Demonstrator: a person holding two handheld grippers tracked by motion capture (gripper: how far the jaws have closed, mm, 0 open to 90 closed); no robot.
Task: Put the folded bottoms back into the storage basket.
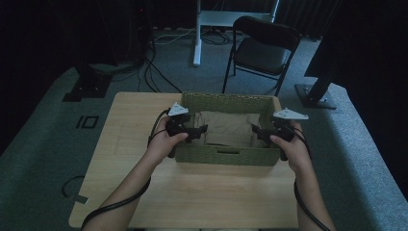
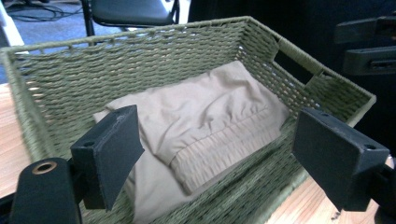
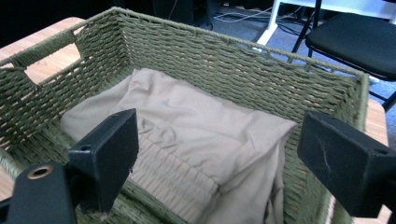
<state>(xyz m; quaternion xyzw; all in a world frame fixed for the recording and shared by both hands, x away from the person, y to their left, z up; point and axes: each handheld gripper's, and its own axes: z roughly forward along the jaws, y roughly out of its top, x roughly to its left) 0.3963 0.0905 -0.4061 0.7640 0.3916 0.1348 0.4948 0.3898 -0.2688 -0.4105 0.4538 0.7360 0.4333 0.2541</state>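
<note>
Both grippers, left [image 1: 196, 130] and right [image 1: 260, 131], fingers released, over green woven basket [image 1: 226, 156] at tabletop [image 1: 192, 192] far edge; folded beige cloth [image 1: 226, 127] inside.

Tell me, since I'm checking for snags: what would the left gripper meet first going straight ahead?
Probably the folded beige garment inside the green woven basket; the open left gripper points at it, though depth is unclear.
</note>
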